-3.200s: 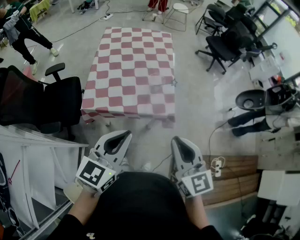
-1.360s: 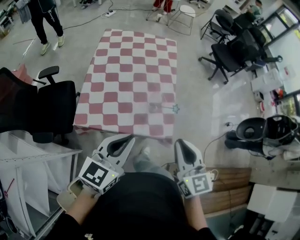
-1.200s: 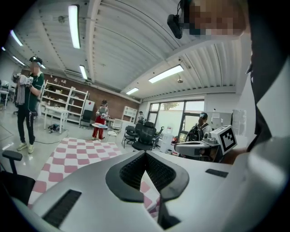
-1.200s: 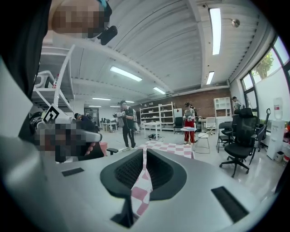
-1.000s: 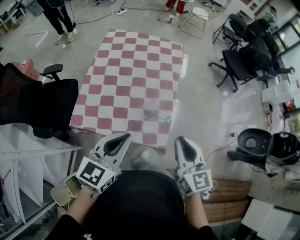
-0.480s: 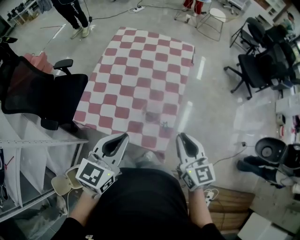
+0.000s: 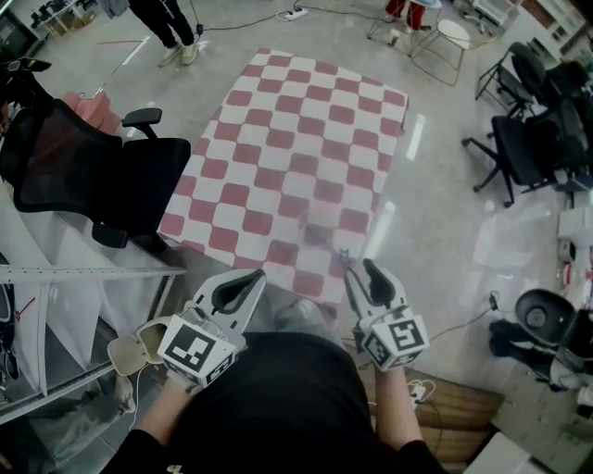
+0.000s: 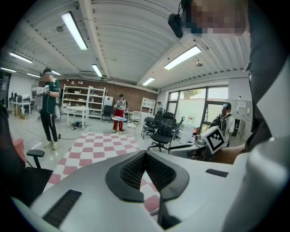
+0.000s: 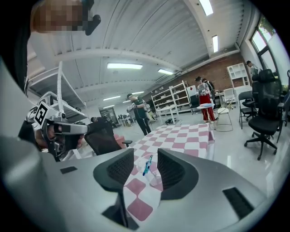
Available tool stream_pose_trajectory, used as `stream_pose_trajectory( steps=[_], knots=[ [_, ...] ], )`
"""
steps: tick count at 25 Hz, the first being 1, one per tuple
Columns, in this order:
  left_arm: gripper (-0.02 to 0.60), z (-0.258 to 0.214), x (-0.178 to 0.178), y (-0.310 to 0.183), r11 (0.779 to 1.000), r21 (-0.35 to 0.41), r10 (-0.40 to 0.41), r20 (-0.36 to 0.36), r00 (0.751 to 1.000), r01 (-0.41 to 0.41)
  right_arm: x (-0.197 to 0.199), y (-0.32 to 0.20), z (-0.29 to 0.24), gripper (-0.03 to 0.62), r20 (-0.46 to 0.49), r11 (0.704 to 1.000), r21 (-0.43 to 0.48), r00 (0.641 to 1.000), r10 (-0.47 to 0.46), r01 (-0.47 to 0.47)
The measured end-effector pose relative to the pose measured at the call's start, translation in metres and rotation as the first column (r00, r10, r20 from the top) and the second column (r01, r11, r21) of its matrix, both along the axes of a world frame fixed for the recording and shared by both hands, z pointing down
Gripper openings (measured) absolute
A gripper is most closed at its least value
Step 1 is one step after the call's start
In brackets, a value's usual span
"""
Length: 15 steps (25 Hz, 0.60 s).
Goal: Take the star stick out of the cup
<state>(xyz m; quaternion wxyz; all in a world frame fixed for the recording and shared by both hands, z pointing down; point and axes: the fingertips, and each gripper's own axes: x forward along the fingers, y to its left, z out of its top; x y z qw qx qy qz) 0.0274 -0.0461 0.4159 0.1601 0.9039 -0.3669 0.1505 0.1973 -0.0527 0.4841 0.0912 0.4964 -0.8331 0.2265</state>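
Note:
A clear cup (image 9: 152, 175) stands near the close edge of the red-and-white checked table (image 7: 306, 120), with a blue star stick (image 9: 147, 165) leaning in it. In the head view the cup (image 7: 320, 233) is faint and the stick's star (image 7: 342, 253) shows just ahead of my right gripper (image 7: 359, 268). That right gripper (image 9: 145, 152) is short of the table, its jaws opening; the stick shows far off through the gap and nothing is between the pads. My left gripper (image 7: 255, 276) hangs beside it, also short of the table. Seen close in its own view, the left gripper (image 8: 145, 155) is shut and empty.
A black office chair (image 7: 102, 176) stands at the table's left side, and a white rack (image 7: 65, 305) is beside my left arm. More office chairs (image 7: 537, 139) and a stool (image 7: 449, 37) stand to the right and beyond. A person (image 7: 171, 23) stands past the table's far left corner.
The table, cup and stick have come closer to both grippers. The right gripper's jaws have parted. The left gripper stays shut.

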Motion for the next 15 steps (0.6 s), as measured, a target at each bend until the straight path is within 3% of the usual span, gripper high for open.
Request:
stream_pose_trajectory(
  steps=[11, 15],
  knots=[
    [0.040, 0.013, -0.036, -0.005, 0.999, -0.040, -0.031, 0.045, 0.999, 0.032, -0.019, -0.022, 0.042, 0.164, 0.003, 0.997, -0.074, 1.000, 0.029, -0.029],
    [0.040, 0.016, -0.046, -0.006, 0.998, -0.051, -0.041, 0.052, 0.998, 0.044, -0.022, -0.027, 0.046, 0.124, 0.025, 0.994, -0.099, 0.998, 0.057, -0.055]
  ],
)
